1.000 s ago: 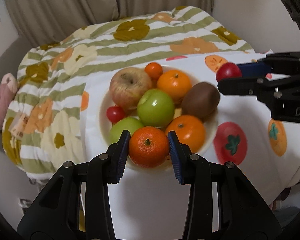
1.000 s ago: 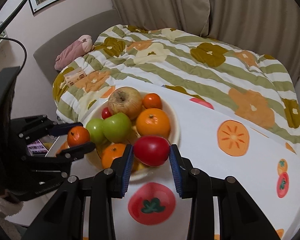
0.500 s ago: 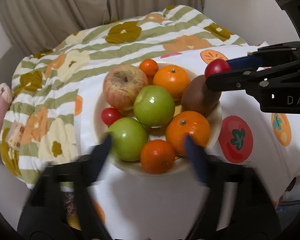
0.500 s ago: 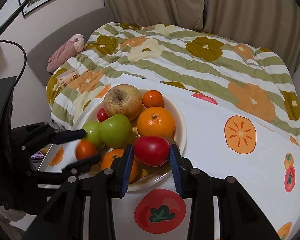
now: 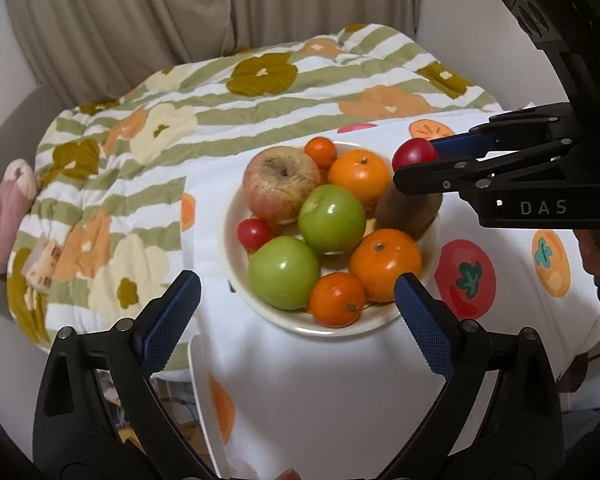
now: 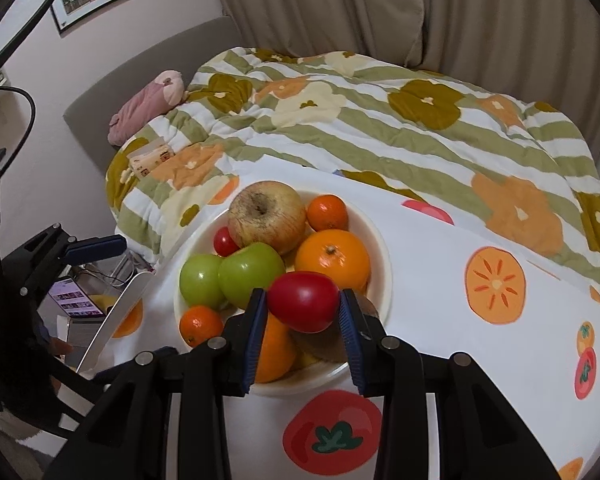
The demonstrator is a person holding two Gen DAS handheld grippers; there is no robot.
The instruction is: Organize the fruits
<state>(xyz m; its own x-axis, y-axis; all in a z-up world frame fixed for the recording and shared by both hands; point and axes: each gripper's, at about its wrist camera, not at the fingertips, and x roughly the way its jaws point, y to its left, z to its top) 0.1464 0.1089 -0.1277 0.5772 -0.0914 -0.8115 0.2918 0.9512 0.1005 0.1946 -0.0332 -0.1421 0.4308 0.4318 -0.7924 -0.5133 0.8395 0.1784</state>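
In the left wrist view, the left hand-held gripper [image 5: 298, 304] has its jaws spread and opening wider, pressing on nothing; a small mandarin [image 5: 337, 299] lies free between them at the near rim of the cream bowl [image 5: 231, 264] on the tabletop [image 5: 320, 392]. The bowl also holds two green apples, a russet apple [image 5: 281, 189], oranges, a kiwi [image 5: 410, 212] and a small cherry tomato [image 5: 254, 233]. At the right, the right hand-held gripper [image 5: 420, 158] grasps a red tomato [image 5: 415, 153] above the kiwi. In the right wrist view, that gripper [image 6: 303, 312] is clenched on the tomato [image 6: 303, 307], held over the near side of the bowl [image 6: 382, 256], with a flowered quilt [image 6: 380, 132] behind.
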